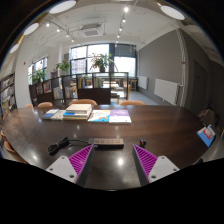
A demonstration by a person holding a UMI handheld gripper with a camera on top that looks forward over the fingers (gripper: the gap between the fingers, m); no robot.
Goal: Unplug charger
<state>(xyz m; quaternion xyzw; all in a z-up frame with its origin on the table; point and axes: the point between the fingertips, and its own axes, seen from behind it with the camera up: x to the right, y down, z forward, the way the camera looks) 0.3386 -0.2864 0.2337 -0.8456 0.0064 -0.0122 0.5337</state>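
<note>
A dark power strip [104,142] lies on the dark wooden table [150,125], just ahead of my fingers. A black cable [57,147] runs from its left end toward the table's left edge. I cannot make out a charger plugged into it. My gripper [112,160] is open, its purple pads [80,159] spread wide above the bare tabletop, with nothing between them.
Books and papers [85,114] lie across the middle of the table. Chairs [84,102] stand along the far side. A small blue object [207,135] sits at the right edge. Shelves, plants and windows fill the room behind.
</note>
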